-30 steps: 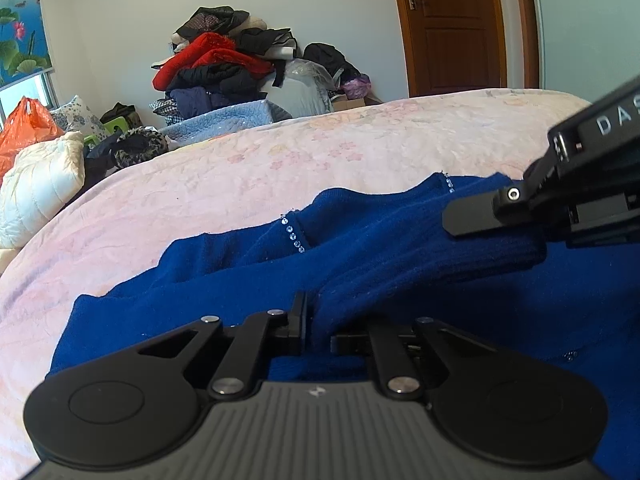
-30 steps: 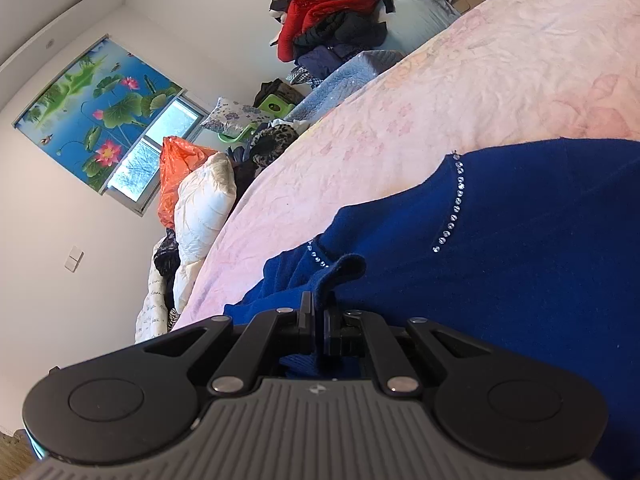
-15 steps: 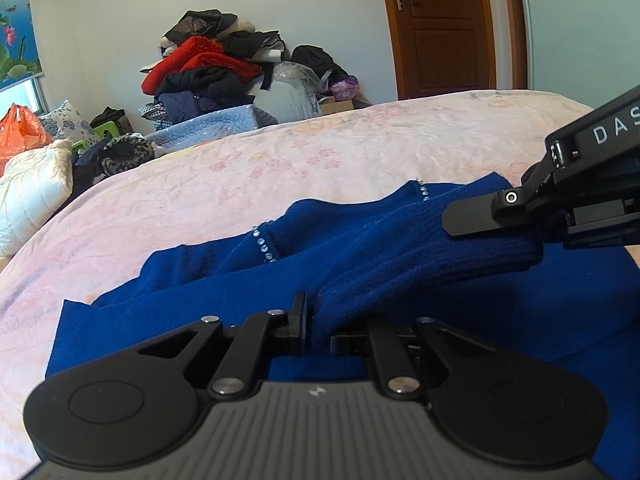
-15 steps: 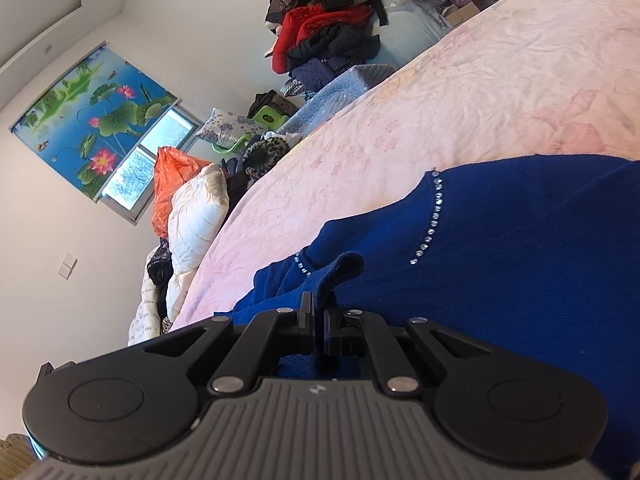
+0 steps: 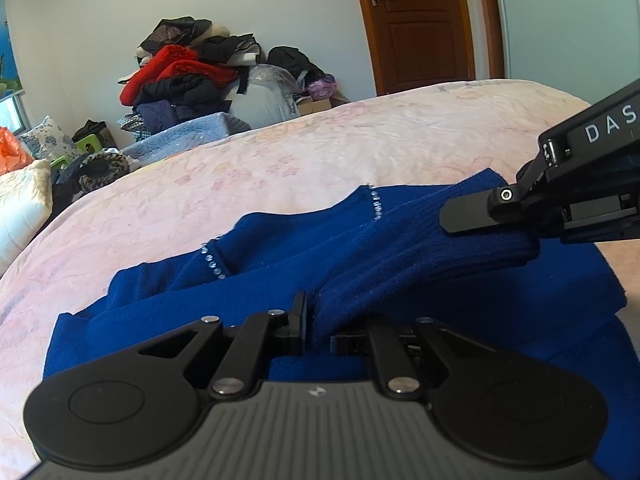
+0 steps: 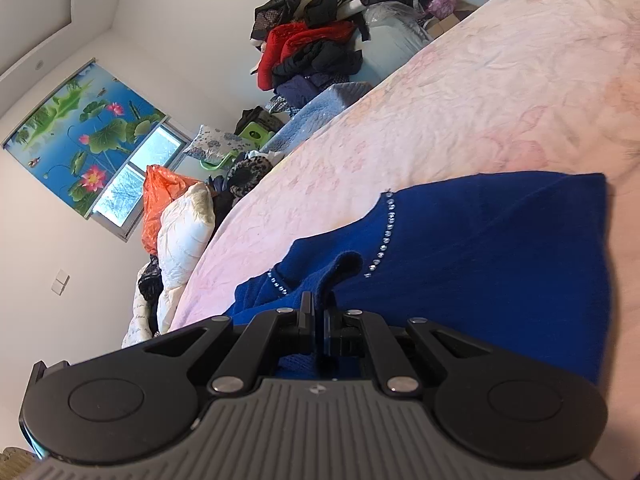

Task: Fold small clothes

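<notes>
A small royal-blue knit sweater (image 5: 280, 264) with lines of rhinestones lies on the pink bedspread (image 5: 320, 152); it also shows in the right wrist view (image 6: 480, 248). My left gripper (image 5: 318, 326) is shut on a ribbed edge of the sweater, held taut. My right gripper (image 6: 319, 312) is shut on the same ribbed edge further along; it shows from the side in the left wrist view (image 5: 480, 216). The held fold is lifted a little above the rest of the sweater.
A heap of clothes (image 5: 188, 76) is piled against the far wall beyond the bed. A white quilt (image 6: 180, 240) and an orange bag (image 6: 156, 200) lie off the bed's left side. A brown door (image 5: 420, 24) stands at the back right.
Both grippers have carried the held sweater edge towards the far side; the fold now covers more of the garment, and less blue shows to the left.
</notes>
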A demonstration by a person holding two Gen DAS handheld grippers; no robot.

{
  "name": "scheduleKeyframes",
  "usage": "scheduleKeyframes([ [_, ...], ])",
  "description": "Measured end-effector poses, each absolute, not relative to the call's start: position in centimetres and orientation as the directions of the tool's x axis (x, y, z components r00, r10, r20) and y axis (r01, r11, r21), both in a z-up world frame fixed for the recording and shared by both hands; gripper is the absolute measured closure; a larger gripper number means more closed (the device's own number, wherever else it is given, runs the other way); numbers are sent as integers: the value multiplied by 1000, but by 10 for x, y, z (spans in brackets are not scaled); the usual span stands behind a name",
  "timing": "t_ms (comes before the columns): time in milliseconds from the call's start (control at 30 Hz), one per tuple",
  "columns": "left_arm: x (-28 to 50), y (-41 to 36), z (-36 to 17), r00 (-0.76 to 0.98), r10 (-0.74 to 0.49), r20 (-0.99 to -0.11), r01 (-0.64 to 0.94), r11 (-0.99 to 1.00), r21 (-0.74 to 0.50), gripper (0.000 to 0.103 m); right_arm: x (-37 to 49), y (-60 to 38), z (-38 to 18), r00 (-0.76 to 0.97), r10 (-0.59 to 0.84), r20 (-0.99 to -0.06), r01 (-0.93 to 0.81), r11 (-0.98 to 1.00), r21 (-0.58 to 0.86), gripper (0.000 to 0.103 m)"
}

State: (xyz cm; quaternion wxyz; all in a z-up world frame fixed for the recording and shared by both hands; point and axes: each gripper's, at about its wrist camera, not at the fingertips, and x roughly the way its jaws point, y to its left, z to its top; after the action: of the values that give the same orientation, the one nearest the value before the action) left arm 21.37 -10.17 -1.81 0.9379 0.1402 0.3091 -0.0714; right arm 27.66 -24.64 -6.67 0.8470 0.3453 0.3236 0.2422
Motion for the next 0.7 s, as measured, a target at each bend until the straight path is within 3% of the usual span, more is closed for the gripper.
scheduleKeyframes([
  [700, 214, -145, -29, 774, -73, -629, 285, 927, 243, 93, 267, -287, -82, 707, 597, -378, -128, 634, 762, 95],
])
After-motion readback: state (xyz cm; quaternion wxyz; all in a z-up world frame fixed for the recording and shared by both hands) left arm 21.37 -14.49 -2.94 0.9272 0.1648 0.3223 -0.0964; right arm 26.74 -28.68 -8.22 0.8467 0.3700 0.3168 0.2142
